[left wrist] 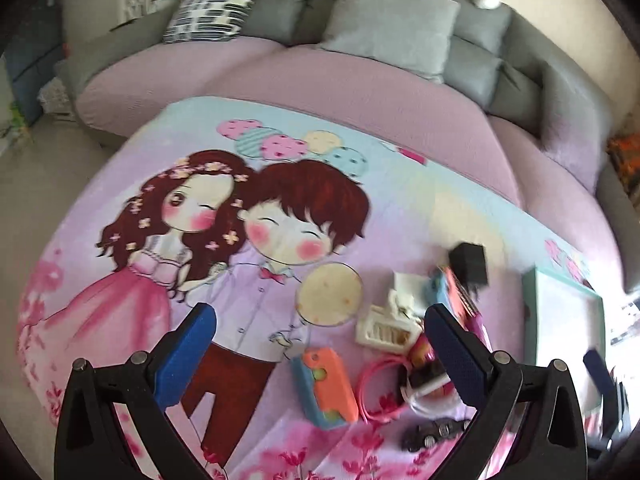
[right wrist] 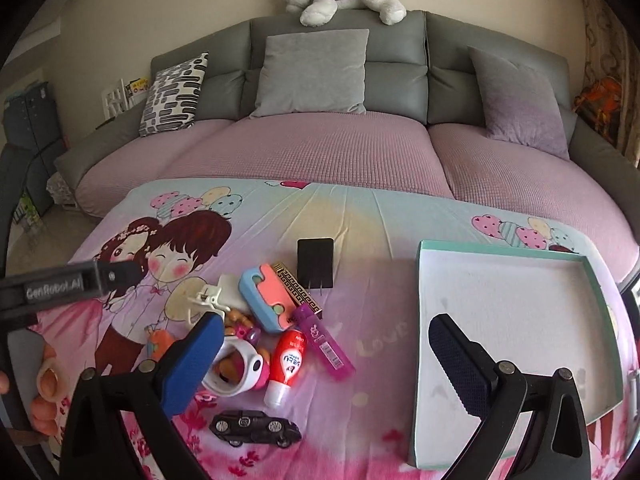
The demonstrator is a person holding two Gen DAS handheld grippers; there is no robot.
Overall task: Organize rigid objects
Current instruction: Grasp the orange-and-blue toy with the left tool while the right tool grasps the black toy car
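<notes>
A: Where are the things to sort now?

B: They lie in one heap on the cartoon cloth (right wrist: 360, 216) of the worktop, left of the empty tray (right wrist: 500, 304). The right gripper (right wrist: 324, 356) has its jaws wide apart and holds nothing. The heap is ahead and a little left of it; the tray is ahead to the right.

A: And the other one?

B: The left gripper (left wrist: 320, 344) also has its jaws apart, empty. From it, the heap lies ahead and to the right.

A: Which piece first?

B: I think the black toy car (right wrist: 256, 428). It lies apart from the heap, nearest to the right gripper, with its long axis across the view, so the jaws must turn. The path to the tray is open, but its raised rim must be cleared.
</notes>
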